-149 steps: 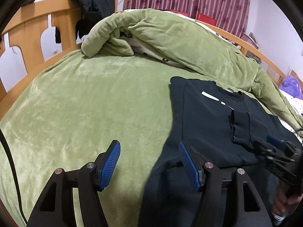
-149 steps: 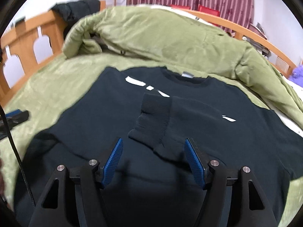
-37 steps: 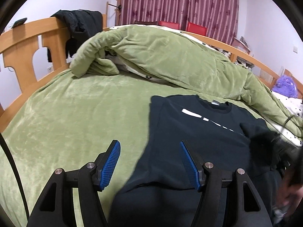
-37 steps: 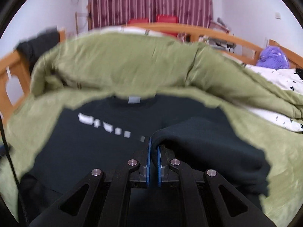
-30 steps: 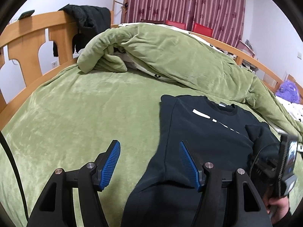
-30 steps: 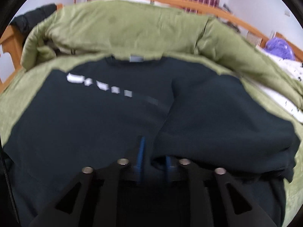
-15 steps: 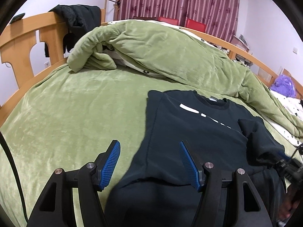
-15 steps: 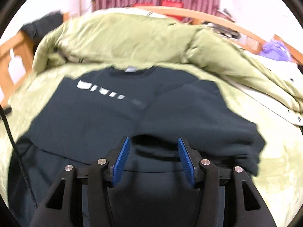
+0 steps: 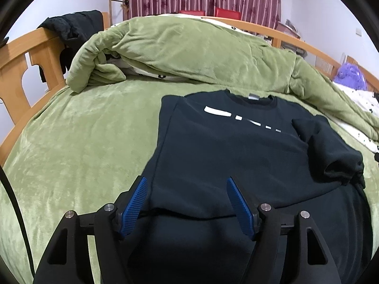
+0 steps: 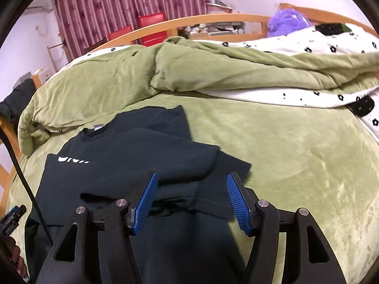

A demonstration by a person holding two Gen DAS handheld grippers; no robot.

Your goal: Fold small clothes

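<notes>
Bed covered in green plush, a rumpled green duvet heaped along its far edge. Dark sweatshirt lies flat near the bed's middle, one sleeve folded across its chest. Left gripper hovers above the hem, jaws apart, having just widened, gripping nothing. Right gripper likewise just widened over the folded sleeve, empty.

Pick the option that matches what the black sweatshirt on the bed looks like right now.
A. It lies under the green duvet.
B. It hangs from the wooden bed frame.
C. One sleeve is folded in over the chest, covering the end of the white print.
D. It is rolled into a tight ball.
C: the black sweatshirt lies flat on the green bedspread, its sleeve folded in over the chest, hiding the end of the white print.
</notes>
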